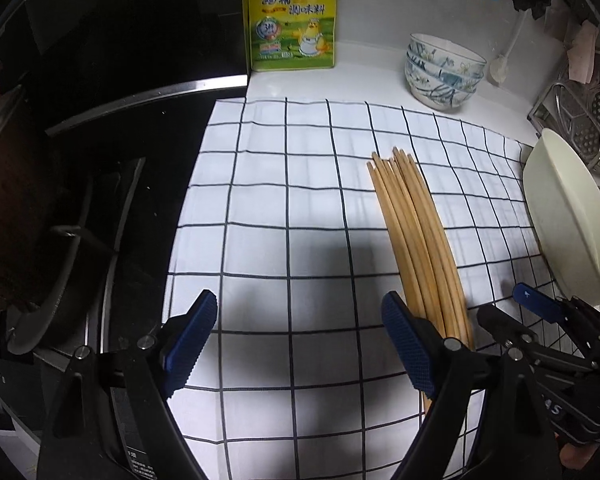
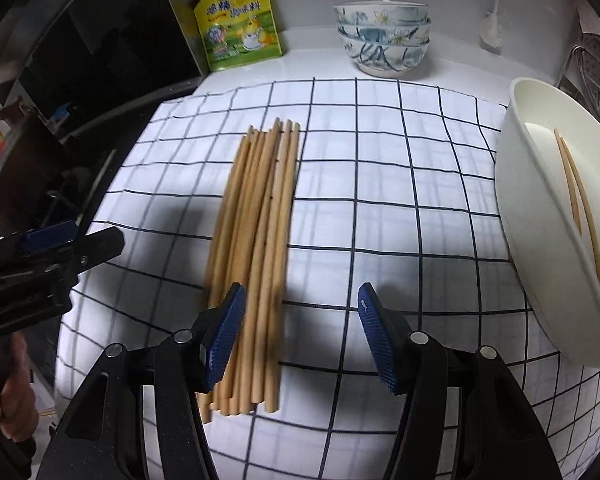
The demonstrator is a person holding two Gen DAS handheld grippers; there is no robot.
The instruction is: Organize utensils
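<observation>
A bundle of several wooden chopsticks [image 2: 256, 240] lies on a white cloth with a dark grid [image 2: 380, 200]. In the left wrist view the chopsticks [image 1: 416, 236] lie right of centre. A cream oval tray [image 2: 548, 216] at the right holds two chopsticks [image 2: 580, 208]; the tray also shows in the left wrist view [image 1: 568, 216]. My left gripper [image 1: 300, 344] is open and empty above the cloth, left of the bundle. My right gripper [image 2: 300, 336] is open and empty, its left finger over the bundle's near end. The right gripper also shows in the left wrist view [image 1: 540, 312].
A black stove top [image 1: 100, 160] borders the cloth on the left. A yellow seasoning pouch [image 1: 292, 20] stands at the back wall. Stacked patterned bowls [image 1: 442, 70] stand at the back right. A metal rack [image 1: 584, 120] stands behind the tray.
</observation>
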